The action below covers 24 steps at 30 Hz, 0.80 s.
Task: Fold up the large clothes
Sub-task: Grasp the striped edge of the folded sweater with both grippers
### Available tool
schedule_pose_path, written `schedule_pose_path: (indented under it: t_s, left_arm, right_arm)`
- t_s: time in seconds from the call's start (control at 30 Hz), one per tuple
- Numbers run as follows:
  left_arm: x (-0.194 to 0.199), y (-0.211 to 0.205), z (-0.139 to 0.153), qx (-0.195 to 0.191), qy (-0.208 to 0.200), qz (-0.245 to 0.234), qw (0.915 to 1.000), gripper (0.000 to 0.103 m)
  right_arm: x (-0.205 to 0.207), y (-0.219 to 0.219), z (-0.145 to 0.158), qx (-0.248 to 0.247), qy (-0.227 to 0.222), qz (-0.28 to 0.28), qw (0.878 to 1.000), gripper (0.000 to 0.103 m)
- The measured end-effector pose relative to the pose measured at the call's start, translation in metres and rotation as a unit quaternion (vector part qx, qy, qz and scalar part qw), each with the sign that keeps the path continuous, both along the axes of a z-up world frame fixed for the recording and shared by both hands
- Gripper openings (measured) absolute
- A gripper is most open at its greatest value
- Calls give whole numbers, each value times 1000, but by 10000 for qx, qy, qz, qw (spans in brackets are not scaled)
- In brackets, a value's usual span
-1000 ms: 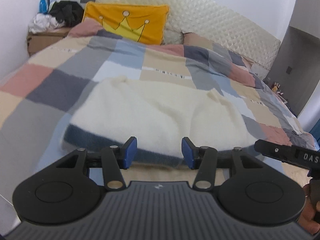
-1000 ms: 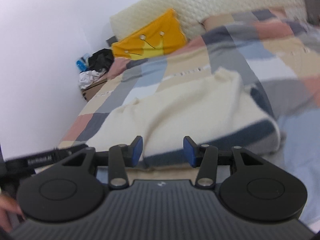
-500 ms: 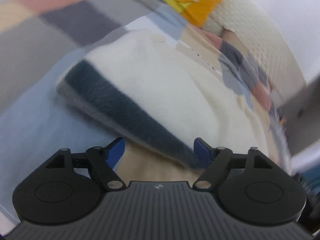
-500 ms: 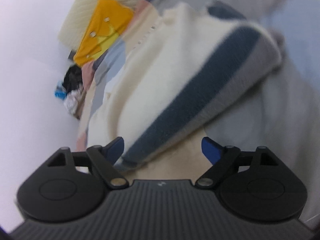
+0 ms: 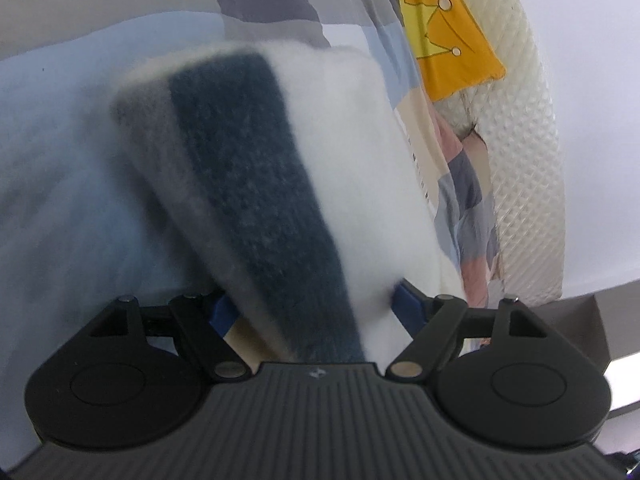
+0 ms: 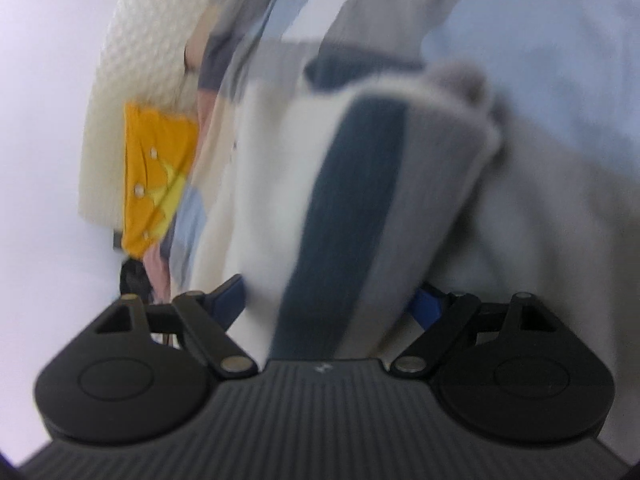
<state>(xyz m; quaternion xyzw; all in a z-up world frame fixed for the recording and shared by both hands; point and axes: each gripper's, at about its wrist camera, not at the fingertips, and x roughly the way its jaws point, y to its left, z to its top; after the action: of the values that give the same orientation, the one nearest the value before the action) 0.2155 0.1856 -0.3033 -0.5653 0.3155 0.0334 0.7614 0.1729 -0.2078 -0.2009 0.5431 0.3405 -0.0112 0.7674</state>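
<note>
Two grippers work opposite ends of the same hem. The left gripper [image 5: 316,310] has its blue pads spread wide, having just been opening, and the near edge of the folded cream sweater [image 5: 352,152] lies between them, its dark blue stripe [image 5: 256,208] and grey hem band running straight ahead from the gripper body. The right gripper [image 6: 328,300] is likewise spread, its jaws also having just opened, with the sweater [image 6: 276,184] and the same dark blue stripe [image 6: 344,216] filling the gap. In neither view do the pads clearly squeeze the knit, so the cloth reads as lying between open jaws rather than pinched. The sweater rests on the patchwork bedspread [image 5: 72,160], and beyond it, far ahead of the left gripper, a yellow crown pillow [image 5: 444,32] leans on the quilted headboard [image 5: 528,160].

The step in hand looks like taking hold of the hem for the next fold. To do it well, each gripper should slide far enough in that the pads cover all the stacked layers, not just the top one, and should stay clear of the bedspread beneath. Both should close together and at matching places along the hem, so the edge lifts straight. Thick fuzzy knit compresses, so a firm close is wise before lifting.
</note>
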Motion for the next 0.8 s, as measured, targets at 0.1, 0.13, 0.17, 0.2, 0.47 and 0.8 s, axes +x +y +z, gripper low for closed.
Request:
schedule_pose_path:
  t_s: [0.1,0.13,0.17,0.2,0.47,0.8]
  left_arm:
    - [1,2,0,-3,-71,54,10000,82]
    - [0,3,1,-24,-119,121,9999,81]
    - [-1,3,0,-76,-189,172,9996,81]
    - [-8,5,0,-126,-252,225,9993,81]
    - [-29,12,-4,-548,-421,677,9953,81]
    - [-66,32,-6,-879,-472,1364,9856,81]
  right_arm:
    - [-2,-7,0,-11,-96,-190,9998,84]
    - [-3,-8,-1,32,-89,-215,9997,81]
    - [-4,-8,-2,35,-88,-235,9997,80]
    - [-5,-7,-1,-10,-110,-238,9997,79]
    - [-11,-14,-3,123,-123,-362,9992,70]
    - [-24,-25,-3,550,-158,-534,9969,77]
